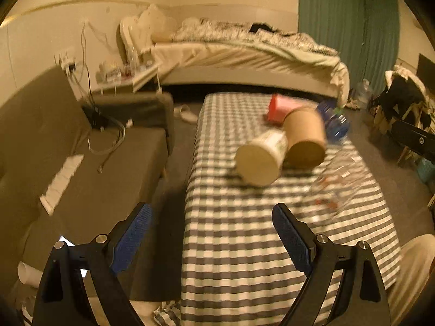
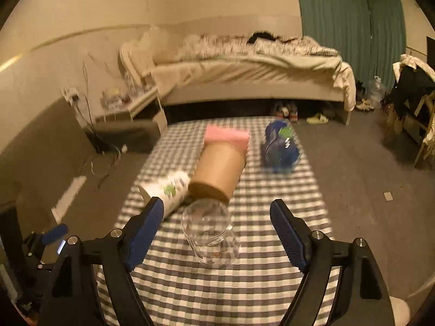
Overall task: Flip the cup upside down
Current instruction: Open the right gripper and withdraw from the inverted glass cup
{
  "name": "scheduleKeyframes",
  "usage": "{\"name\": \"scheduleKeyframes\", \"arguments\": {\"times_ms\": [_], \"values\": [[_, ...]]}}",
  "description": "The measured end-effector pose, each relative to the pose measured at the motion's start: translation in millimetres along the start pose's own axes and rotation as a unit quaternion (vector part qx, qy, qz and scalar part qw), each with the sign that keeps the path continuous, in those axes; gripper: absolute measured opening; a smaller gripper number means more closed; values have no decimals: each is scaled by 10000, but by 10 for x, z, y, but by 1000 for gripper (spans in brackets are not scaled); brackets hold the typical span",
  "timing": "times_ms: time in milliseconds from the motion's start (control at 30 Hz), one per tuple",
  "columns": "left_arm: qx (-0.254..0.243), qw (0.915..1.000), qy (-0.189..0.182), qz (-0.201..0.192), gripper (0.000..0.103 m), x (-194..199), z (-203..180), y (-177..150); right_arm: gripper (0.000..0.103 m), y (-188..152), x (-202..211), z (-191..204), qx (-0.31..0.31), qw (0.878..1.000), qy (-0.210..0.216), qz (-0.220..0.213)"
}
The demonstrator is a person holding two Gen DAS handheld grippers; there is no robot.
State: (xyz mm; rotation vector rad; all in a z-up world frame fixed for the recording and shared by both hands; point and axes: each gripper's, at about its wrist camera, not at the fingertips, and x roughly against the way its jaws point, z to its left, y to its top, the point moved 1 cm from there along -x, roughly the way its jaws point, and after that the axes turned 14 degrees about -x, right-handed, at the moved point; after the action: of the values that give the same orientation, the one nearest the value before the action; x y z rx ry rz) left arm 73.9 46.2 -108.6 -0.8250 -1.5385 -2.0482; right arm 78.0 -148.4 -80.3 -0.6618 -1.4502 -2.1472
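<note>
a table (image 2: 244,293) with a grey and white checked cloth stands in a bedroom. far behind it is a bed (image 2: 244,65) with messy covers, and a green curtain (image 2: 339,13) hangs at the far right. a grey sofa (image 1: 89,168) sits to the left of the table, with cables on it.

on the table lie a few things. a brown paper cup (image 2: 217,172) lies on its side, and a white cup with green print (image 2: 168,190) lies on its side just left of it, touching it. a pink thing (image 2: 227,134) sits at the far end of the brown cup. a blue packet (image 2: 280,149) is far and to the right.

the clear glass cup (image 2: 210,235) lies tipped on the cloth, near the brown cup. it is between the two blue fingers (image 2: 144,231) of the right claw (image 2: 216,216), a bit ahead of them, and they do not touch it. the right claw is wide open and holds nothing.

the left claw (image 1: 212,218) is wide open too and holds nothing. it is over the near left edge of the table. from there the glass cup (image 1: 339,182) is a blur, far to the right.
</note>
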Motion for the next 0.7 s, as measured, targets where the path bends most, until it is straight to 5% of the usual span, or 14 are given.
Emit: {"name": "scheduleKeyframes", "arguments": {"times_ms": [233, 500, 567, 700], "values": [[-37, 9972, -21, -744, 93, 686, -253, 306, 80, 156, 781, -191, -33, 9986, -37, -519], [-116, 9933, -77, -1150, 93, 1130, -490, 295, 81, 113, 1317, -417, -52, 9956, -164, -925], [-102, 9928, -130, -1188, 103, 1162, -537, 242, 87, 26, 1320, -464, -60, 9962, -77, -869], [-198, 9926, 16, -1196, 103, 1179, -627, 176, 103, -157, 1338, -501, 4, 9949, -71, -1006]]}}
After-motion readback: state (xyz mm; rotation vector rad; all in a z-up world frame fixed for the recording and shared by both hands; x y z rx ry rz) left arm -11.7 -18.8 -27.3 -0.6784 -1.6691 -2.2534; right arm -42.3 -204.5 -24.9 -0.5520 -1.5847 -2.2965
